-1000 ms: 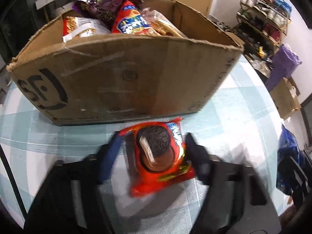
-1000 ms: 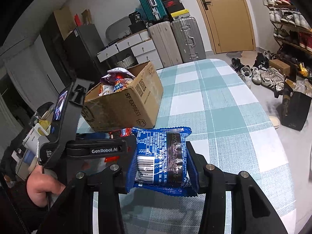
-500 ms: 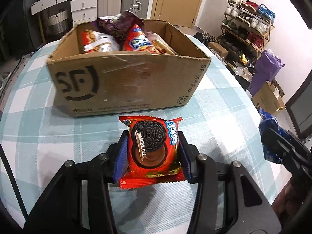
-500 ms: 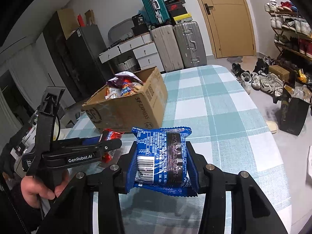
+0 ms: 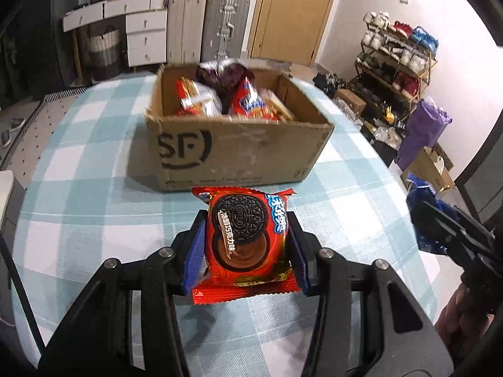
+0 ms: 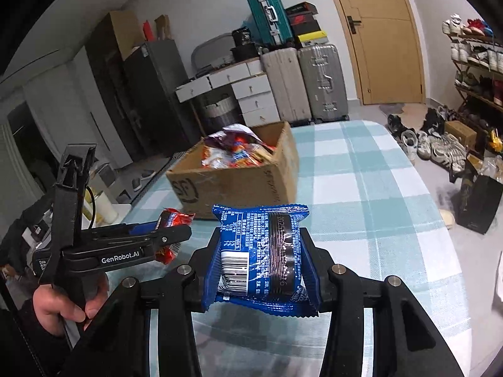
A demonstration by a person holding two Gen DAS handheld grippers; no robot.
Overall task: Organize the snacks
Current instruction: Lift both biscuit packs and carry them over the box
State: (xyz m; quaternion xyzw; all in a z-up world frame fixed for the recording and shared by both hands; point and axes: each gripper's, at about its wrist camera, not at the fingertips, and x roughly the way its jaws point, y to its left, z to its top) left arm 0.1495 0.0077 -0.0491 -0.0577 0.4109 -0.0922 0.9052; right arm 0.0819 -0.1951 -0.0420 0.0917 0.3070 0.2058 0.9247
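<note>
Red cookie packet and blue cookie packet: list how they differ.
The red cookie packet shows its printed front with a sandwich-cookie picture; the blue cookie packet shows its back, with barcode and seam. The red one sits in the left hand-held gripper, the blue in the right hand-held gripper. Both are clamped sideways, above the checked table.

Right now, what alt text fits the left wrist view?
The left gripper clamps a red cookie packet above a teal checked tablecloth. Ahead stands an open cardboard box filled with snack bags. At the right edge, the right gripper holds a blue packet.
</note>
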